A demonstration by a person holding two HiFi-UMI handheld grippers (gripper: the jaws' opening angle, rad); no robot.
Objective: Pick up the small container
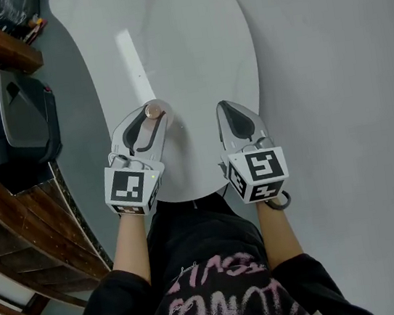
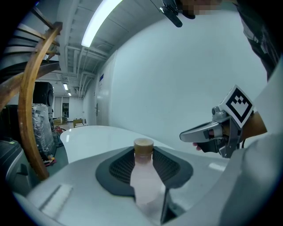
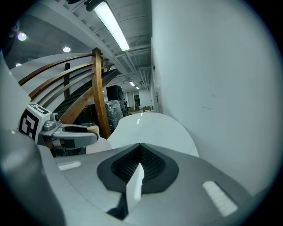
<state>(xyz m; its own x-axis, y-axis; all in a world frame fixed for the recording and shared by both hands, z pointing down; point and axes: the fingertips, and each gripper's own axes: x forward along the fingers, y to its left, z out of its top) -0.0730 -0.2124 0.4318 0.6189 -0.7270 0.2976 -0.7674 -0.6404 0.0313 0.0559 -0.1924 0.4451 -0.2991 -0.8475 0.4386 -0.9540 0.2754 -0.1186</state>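
Pale pink plastic with a tan cap: this is the small container (image 2: pixel 142 176), and your left hand-held gripper (image 1: pixel 149 123) is clamped on it. The two jaws press on its sides. The body lies along them, and the cap points away from you, just past the tips. In the head view the cap shows as a small round spot at the front of this hand-held gripper, above the near edge of the white surface (image 1: pixel 186 37), toward its left side.

Your right hand-held gripper (image 1: pixel 229 115) is beside it, also at the near edge but toward the right side, and the two are apart. Its jaws are pressed together with nothing between them, so it takes no part in the grasp.

For the task, I judge that the main part is done: the container is caught and the grip looks centred. What I cannot confirm is the lift. No view shows clearly a gap between the container's body and the surface, so it may be a little raised or may rest on it. If it rests, you only need to raise the left one straight up. The rest of the surface, up to its far edge, carries no other thing that I can see.
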